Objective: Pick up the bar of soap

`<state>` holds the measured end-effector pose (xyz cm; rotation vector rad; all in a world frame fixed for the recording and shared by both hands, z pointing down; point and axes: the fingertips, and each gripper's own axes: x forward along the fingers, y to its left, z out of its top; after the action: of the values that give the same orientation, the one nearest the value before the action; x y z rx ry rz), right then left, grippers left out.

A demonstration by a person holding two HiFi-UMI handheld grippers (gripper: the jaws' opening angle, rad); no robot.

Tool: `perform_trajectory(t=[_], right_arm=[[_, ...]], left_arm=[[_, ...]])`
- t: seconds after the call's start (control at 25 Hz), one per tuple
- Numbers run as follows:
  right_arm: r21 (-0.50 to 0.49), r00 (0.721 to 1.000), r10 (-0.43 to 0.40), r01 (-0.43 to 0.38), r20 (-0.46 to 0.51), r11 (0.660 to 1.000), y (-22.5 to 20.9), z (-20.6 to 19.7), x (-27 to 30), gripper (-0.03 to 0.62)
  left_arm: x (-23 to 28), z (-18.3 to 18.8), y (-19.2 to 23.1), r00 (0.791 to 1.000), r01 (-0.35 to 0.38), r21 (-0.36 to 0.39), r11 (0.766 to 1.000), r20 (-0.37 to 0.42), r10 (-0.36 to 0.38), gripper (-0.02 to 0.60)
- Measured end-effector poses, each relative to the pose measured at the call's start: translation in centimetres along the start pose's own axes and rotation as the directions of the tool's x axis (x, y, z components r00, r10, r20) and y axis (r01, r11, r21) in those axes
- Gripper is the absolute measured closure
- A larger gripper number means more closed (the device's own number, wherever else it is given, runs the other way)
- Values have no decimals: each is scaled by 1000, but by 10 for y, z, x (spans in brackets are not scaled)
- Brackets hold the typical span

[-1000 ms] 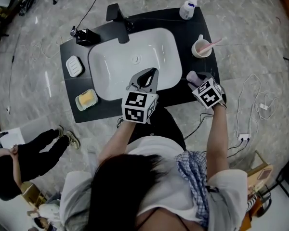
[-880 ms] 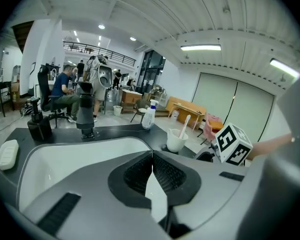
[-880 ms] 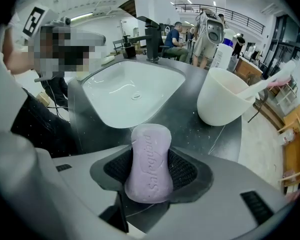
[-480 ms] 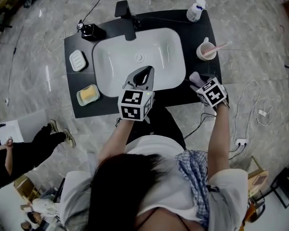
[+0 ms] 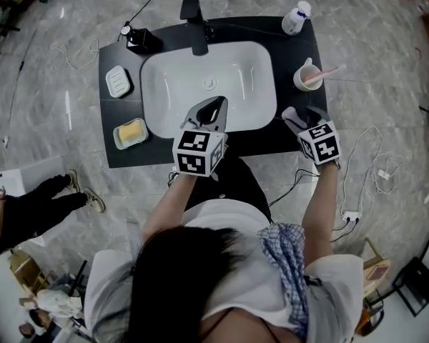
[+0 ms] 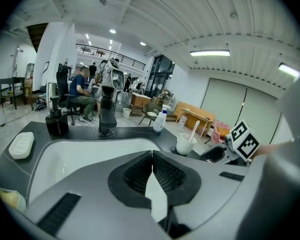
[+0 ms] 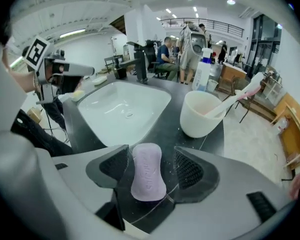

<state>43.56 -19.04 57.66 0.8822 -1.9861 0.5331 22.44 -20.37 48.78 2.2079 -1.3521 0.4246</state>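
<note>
Your right gripper [image 7: 152, 168] has just been opening its jaws wide, the soap [image 7: 147, 181] loose between them: centre it, then close gently.

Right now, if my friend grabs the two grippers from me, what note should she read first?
Left gripper: shut, empty, over the white sink.
Right gripper: jaws have just been opening wide, not touching the purple oval soap bar between them.
The soap lies on the black counter near the white cup.
Done: soap not lifted.
Left: close on it, lift.
</note>
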Motion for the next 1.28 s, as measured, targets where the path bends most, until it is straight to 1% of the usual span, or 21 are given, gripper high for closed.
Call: perform_trajectory(t=[0.16,0.32,0.4,0.52,0.76,0.88,1.0,1.12,1.28], right_arm=[[50,988,-45,38,150,998,9,33,-19,304],[49,967,-40,28,251,998,32,69,-31,306],[53,952,-42,27,304,998,45,89,-35,311],[61,928,-46,25,369,998,68,113,-39,375],[0,906,10,-11,423,1000,124,150,-36,477],[-8,893,54,-56,446,998,153,163,-35,485],[-18,888,50,-47,457,999,175,173,-33,507],[-6,876,30,-31,482,1000,193,184,-33,541],[2,865,15,-19,501,1000,218,194,-30,561]], left_arm=[[-12,0,11,999,-23,-34,999,23,24,568],[-29,8,25,997,-38,-62,997,71,43,568],[-39,12,35,994,-49,-74,996,95,56,568],[-57,14,49,989,-66,-86,994,124,77,567],[-91,14,74,982,-97,-105,990,153,112,568],[-109,14,85,978,-106,-104,989,167,123,567],[-125,12,97,976,-115,-103,988,176,132,566],[-139,7,112,974,-124,-108,986,176,141,567],[-157,3,127,973,-124,-109,986,183,142,568]])
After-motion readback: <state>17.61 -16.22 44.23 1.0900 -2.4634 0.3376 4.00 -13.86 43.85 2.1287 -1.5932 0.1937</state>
